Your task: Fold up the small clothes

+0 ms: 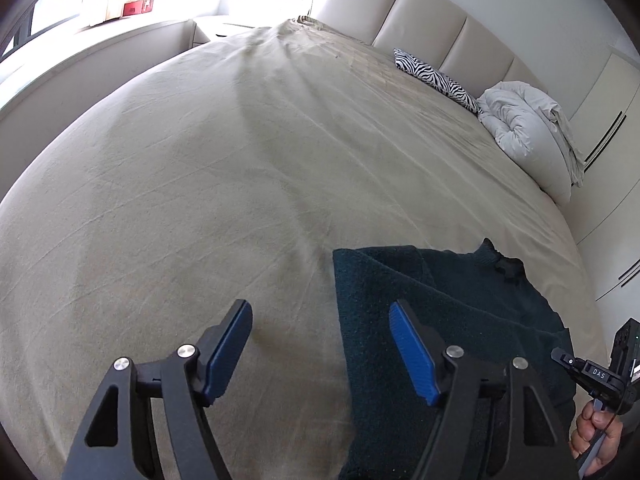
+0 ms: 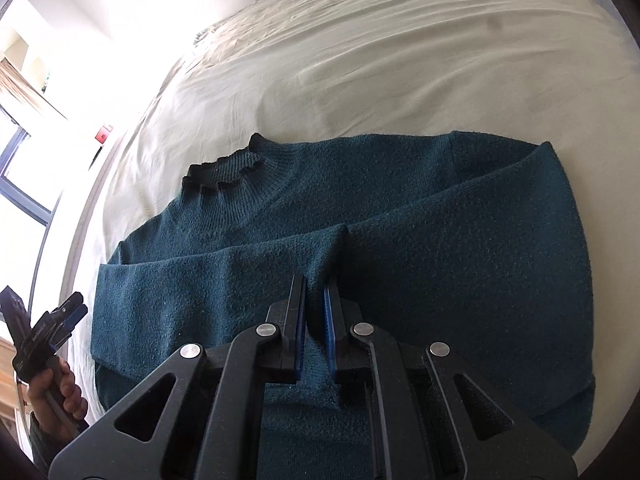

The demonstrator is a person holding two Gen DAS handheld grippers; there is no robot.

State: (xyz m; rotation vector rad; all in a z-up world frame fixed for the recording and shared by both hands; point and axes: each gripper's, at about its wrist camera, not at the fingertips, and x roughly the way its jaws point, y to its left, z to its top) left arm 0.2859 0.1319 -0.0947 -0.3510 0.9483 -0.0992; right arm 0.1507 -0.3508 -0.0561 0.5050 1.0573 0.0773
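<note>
The right gripper [image 2: 316,292] pinches a fold of the green sweater [image 2: 440,240] in its jaws, while the left gripper [image 1: 320,344] hangs open over the bed [image 1: 240,160].

Bed [image 1: 240,160]: sweater [image 2: 400,240], pillows [image 1: 436,74]

The sweater [image 2: 400,220] under the right claw [image 2: 316,304] is dark teal. The sheet [image 1: 240,184] beyond is beige, the pillow [image 1: 436,76] zebra-striped.

Dark teal knit sweater [image 2: 400,216] lies flat on the bed, sleeves folded across.
</note>
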